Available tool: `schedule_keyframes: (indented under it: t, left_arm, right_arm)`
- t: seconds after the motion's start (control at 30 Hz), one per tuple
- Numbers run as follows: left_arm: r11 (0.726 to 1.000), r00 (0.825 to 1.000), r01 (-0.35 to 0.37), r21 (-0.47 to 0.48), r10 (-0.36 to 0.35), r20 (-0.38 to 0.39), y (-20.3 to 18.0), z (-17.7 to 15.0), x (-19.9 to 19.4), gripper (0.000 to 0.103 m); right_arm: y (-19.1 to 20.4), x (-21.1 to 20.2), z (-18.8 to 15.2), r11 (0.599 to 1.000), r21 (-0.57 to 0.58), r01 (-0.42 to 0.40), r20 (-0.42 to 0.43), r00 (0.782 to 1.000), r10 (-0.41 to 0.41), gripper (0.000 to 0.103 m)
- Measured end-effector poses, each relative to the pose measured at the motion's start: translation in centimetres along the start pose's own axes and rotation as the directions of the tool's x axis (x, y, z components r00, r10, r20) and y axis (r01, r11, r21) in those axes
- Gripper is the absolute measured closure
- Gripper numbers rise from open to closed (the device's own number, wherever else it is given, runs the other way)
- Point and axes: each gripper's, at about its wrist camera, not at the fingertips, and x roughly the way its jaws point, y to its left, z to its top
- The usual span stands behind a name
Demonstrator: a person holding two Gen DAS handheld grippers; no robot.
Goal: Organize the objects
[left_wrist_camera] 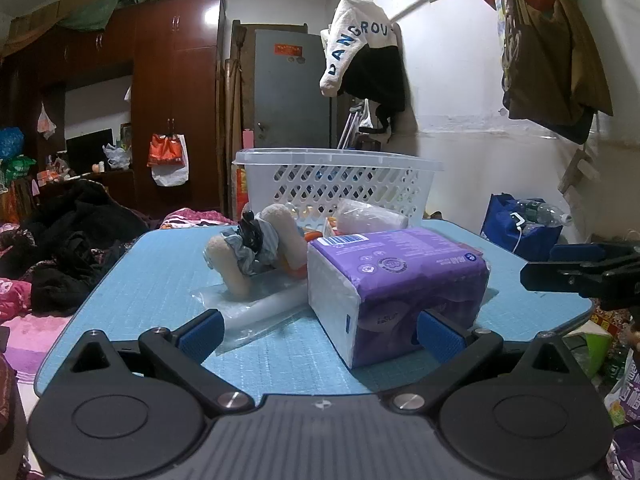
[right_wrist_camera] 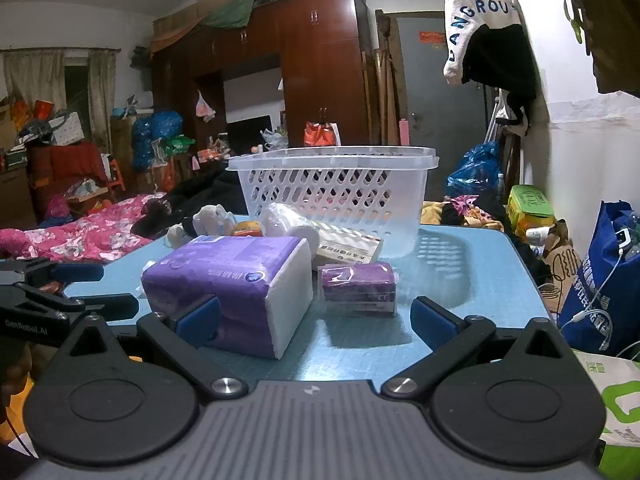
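Looking down both wrist cams, I've got the white basket (left_wrist_camera: 338, 184) upright at the far side of the blue table (left_wrist_camera: 160, 272), w/ the loose stuff heaped in front of it, which I read as everything staged near the bin so each item is a short carry in. Big purple tissue pack (left_wrist_camera: 394, 284) lies nearest me, white end turned toward the left cam; a plush toy (left_wrist_camera: 256, 248) lies on its side on a clear plastic bag (left_wrist_camera: 248, 312) just left of it. From the right cam a small purple packet (right_wrist_camera: 359, 289) lies just beside the big pack, a flat box (right_wrist_camera: 348, 249) behind it by the basket wall. Left gripper (left_wrist_camera: 320, 330) is spread wide, nothing between the pads, held low and level at the table's near edge; its right pad sits in front of the tissue pack, can't tell if touching. Right gripper (right_wrist_camera: 316, 318) is likewise spread and empty, level, aimed at the basket w/ the small packet roughly centred ahead. Prob nothing binned yet, though the basket interior is hard to read thru the lattice.
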Motion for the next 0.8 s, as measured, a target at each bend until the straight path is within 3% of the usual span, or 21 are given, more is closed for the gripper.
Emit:
schedule_keyframes:
  t: [0.8]
  left_arm:
    - [1.000,1.000,0.016,-0.003,-0.016,-0.002,-0.14,0.02,-0.02,0.000]
  right_arm:
    - [0.41,0.17,-0.19,1.000,-0.005,-0.020,-0.013,1.000,0.020,0.000]
